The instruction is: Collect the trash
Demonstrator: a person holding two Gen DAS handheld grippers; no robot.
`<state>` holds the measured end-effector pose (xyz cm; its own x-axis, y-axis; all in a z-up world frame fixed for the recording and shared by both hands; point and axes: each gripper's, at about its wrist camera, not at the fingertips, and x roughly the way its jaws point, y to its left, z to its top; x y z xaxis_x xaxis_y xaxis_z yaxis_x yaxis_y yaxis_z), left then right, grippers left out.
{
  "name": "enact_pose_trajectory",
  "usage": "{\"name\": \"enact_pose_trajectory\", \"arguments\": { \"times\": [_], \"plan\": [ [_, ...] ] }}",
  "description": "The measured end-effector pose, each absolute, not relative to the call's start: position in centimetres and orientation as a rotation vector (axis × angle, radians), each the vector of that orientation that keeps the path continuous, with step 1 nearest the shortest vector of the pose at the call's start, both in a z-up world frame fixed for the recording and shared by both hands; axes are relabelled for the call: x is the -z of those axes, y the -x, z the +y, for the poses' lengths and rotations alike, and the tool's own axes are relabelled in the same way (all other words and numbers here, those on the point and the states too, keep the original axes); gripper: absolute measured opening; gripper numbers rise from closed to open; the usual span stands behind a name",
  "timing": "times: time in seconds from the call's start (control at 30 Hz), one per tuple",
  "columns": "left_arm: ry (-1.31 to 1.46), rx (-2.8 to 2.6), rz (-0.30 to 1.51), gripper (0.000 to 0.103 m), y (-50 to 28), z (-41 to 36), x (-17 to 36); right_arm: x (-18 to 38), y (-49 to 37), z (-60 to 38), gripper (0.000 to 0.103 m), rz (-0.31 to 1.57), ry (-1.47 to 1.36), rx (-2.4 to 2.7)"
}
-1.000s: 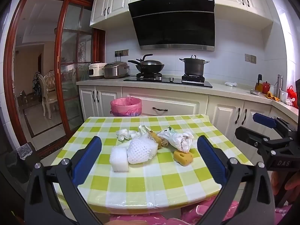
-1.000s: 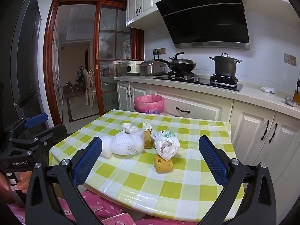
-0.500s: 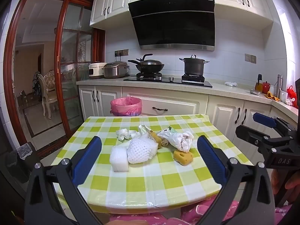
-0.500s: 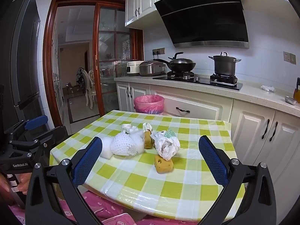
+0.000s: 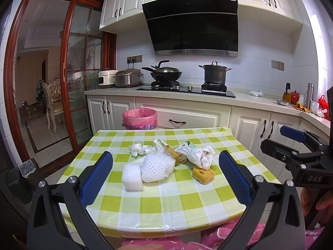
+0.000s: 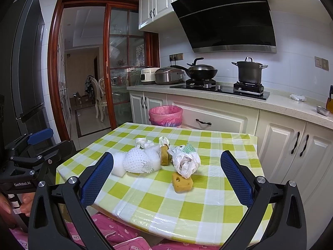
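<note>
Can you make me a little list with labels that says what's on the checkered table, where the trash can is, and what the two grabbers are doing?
table: green and white checked cloth
trash on table: white foam block, white foam net, crumpled plastic bag, yellow sponge with holes, small white scraps
bin: pink-lined bin on the floor past the table's far edge
left gripper: open, holding nothing, short of the pile
right gripper: open, holding nothing
stove: wok and lidded pot

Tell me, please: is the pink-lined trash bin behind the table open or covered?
Open. The pink-lined trash bin shows no lid; its bag is folded over the rim and the mouth faces up. How full it is cannot be told.
</note>
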<state>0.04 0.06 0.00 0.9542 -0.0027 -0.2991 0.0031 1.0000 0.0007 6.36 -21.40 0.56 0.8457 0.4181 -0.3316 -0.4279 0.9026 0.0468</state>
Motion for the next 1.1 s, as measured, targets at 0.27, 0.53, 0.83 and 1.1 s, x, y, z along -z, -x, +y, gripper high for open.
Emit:
{"name": "enact_pose_trajectory", "arguments": {
  "times": [0.27,0.53,0.83,1.1],
  "plan": [
    [0.000,0.002,0.303,0.099,0.00,0.12,0.32,-0.51,-6.42,-21.46,0.097,0.344,0.026,-0.446],
    [0.000,0.003,0.303,0.099,-0.01,0.09,0.26,-0.49,-6.49,-21.56,0.097,0.346,0.024,-0.447],
    [0.001,0.004,0.303,0.099,-0.16,-0.10,0.38,-0.48,-6.55,-21.71,0.096,0.348,0.019,-0.447],
    [0.001,0.004,0.302,0.099,-0.16,-0.08,0.37,-0.44,-6.60,-21.78,0.097,0.349,0.016,-0.447]
  ]
}}
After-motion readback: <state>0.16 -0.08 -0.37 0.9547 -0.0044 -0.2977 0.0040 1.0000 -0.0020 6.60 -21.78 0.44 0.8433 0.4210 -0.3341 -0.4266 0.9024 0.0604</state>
